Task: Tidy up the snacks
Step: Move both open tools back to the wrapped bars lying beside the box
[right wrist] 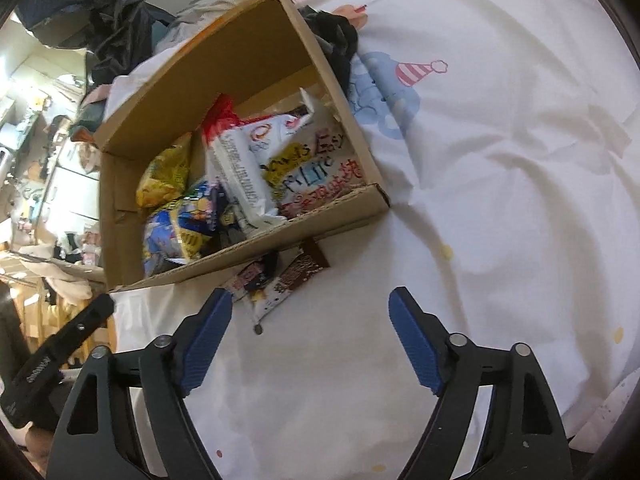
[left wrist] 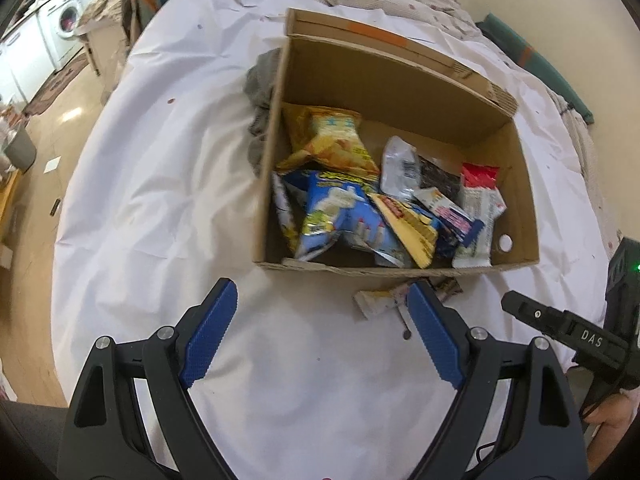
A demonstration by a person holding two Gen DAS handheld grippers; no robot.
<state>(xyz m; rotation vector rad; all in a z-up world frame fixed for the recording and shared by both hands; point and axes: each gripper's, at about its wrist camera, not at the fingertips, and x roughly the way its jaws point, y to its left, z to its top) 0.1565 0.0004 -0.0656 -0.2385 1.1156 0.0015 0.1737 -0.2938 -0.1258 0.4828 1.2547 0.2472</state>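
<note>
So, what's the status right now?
Left gripper and right gripper open, empty. Box full of snacks; two packets outside it on the sheet. Nothing in the way.

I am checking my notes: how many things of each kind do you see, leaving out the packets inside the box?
Cardboard box: 1
Snack packets outside the box: 2, as far as I can tell
Grey cloth: 1
Tools: 2, left tool and right tool
Total: 6
</note>
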